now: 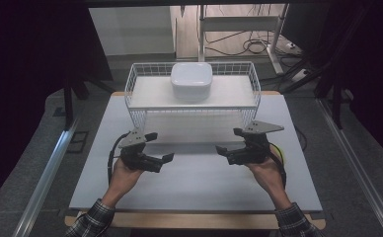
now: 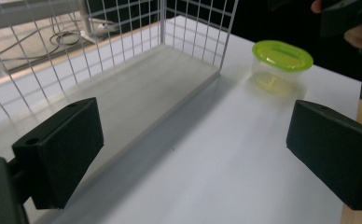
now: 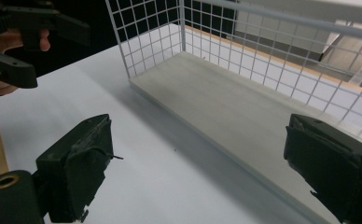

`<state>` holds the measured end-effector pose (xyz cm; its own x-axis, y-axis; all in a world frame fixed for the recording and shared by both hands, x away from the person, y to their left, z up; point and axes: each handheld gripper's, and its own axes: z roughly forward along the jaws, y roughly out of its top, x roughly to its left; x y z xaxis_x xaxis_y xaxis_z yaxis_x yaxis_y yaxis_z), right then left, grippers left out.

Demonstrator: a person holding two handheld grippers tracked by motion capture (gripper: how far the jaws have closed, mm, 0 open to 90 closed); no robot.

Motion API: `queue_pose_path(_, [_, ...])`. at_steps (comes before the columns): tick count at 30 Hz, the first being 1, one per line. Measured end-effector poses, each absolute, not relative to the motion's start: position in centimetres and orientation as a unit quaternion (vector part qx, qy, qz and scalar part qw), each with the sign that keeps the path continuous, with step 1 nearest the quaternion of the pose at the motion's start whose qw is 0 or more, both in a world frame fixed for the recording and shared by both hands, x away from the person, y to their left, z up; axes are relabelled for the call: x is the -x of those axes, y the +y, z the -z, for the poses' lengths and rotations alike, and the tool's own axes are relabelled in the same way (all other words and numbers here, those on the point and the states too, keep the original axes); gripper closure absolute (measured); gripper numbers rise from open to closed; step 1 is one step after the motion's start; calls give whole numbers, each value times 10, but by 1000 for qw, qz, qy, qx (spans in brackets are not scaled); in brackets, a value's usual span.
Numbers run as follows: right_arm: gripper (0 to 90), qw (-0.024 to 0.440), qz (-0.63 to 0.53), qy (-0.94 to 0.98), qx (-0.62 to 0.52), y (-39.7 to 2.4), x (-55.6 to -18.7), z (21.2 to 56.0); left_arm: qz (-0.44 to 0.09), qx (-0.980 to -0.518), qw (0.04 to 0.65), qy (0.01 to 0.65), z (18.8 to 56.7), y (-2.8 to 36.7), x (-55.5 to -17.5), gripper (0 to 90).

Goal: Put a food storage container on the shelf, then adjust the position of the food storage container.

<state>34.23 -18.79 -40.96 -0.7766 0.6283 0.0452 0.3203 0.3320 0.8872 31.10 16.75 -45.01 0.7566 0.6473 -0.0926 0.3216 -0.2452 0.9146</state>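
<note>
A white wire shelf rack stands at the far middle of the white table. On its upper shelf sits a white lidded square container. My left gripper is open in front of the rack's left end, its jaws holding nothing and facing the lower shelf board. My right gripper is open in front of the rack's right end, also holding nothing. A clear tub with a lime-green lid stands on the table just past the rack's right corner.
The rack's lower shelf is bare, with wire mesh at its back and ends. A wooden table edge runs along the near side. Dark curtains, a metal frame and floor cables lie beyond the table.
</note>
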Motion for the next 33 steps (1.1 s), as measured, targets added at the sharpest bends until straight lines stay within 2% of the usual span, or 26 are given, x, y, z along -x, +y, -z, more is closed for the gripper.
queue_pose_path(10, [79,170,-488,798,-310,-199,-336,426,-160,-783,503,328,478,172,-297,38])
queue_pose_path(25, [59,166,-453,813,-326,-211,-311,462,-160,-794,484,331,501,175,-272,38])
queue_pose_path(33, [29,173,-428,815,-351,-218,-313,469,-168,-793,481,334,502,178,-270,37])
